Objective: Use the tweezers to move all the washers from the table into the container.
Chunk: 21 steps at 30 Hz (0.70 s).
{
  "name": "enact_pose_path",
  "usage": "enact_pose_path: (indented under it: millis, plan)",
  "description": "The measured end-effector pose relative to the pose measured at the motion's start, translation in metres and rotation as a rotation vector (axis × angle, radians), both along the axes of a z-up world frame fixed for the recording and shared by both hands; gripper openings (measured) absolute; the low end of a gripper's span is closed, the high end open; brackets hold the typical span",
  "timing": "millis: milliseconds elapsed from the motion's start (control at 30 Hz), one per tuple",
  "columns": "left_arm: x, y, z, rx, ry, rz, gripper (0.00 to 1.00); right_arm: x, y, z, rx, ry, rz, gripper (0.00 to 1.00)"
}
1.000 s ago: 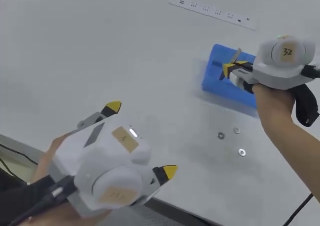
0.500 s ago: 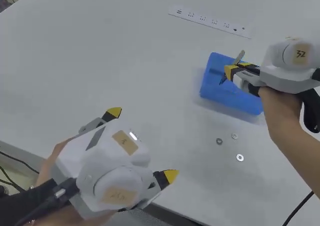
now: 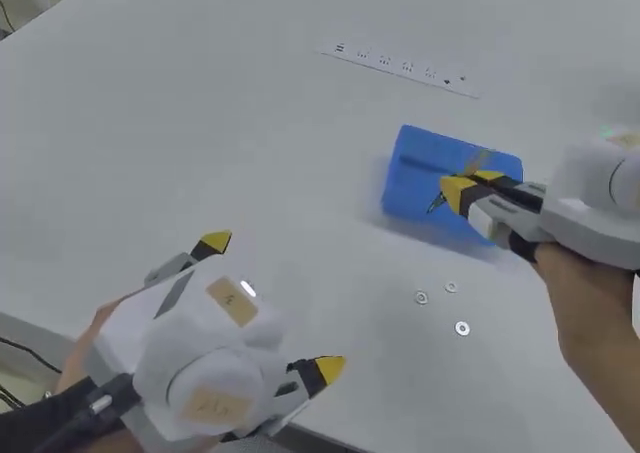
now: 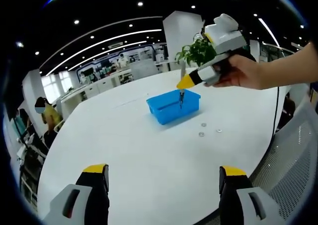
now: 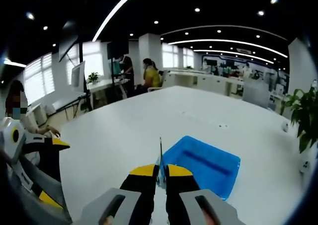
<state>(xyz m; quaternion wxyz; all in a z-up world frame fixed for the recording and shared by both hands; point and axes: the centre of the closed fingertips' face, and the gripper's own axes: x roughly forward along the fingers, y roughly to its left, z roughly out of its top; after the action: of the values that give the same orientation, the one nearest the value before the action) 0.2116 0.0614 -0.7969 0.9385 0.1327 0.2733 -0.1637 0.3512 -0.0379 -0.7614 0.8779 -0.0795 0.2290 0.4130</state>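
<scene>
The left gripper (image 3: 270,308) hangs near the table (image 3: 200,103) edge, jaws spread and empty. Three washers (image 3: 421,297) lie just beside the blue container (image 3: 415,168). The right gripper (image 3: 468,185) clamps the tweezers (image 5: 160,155) above the container, so at least three transfers likely remain.

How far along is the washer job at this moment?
Done: nothing I can confirm; no washer is discernible inside the blue plastic container. In hand: the right gripper is shut on the thin metal tweezers, tips above the container. Left: three small metal washers lie on the white table, beside the container.
</scene>
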Motion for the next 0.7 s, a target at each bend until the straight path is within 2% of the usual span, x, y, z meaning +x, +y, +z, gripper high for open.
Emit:
enact_pose_path:
  millis: [100, 233, 367, 433, 700]
  plan:
    - [0.0, -0.003, 0.003, -0.016, -0.014, -0.013, 0.95, -0.009, -0.005, -0.009, 0.01, 0.032, -0.01, 0.03]
    - [0.0, -0.004, 0.003, -0.021, -0.013, -0.018, 0.95, -0.019, -0.01, -0.019, 0.016, 0.071, -0.03, 0.03]
    - [0.0, -0.004, 0.002, -0.016, -0.009, -0.02, 0.95, -0.028, -0.017, -0.034, -0.024, 0.09, -0.046, 0.03]
    - [0.0, -0.003, 0.001, -0.007, -0.01, -0.017, 0.95, -0.032, -0.02, -0.042, -0.015, 0.109, -0.06, 0.03]
    - [0.001, -0.001, 0.003, -0.008, -0.017, -0.006, 0.95, -0.035, -0.027, -0.055, -0.015, 0.15, -0.098, 0.03]
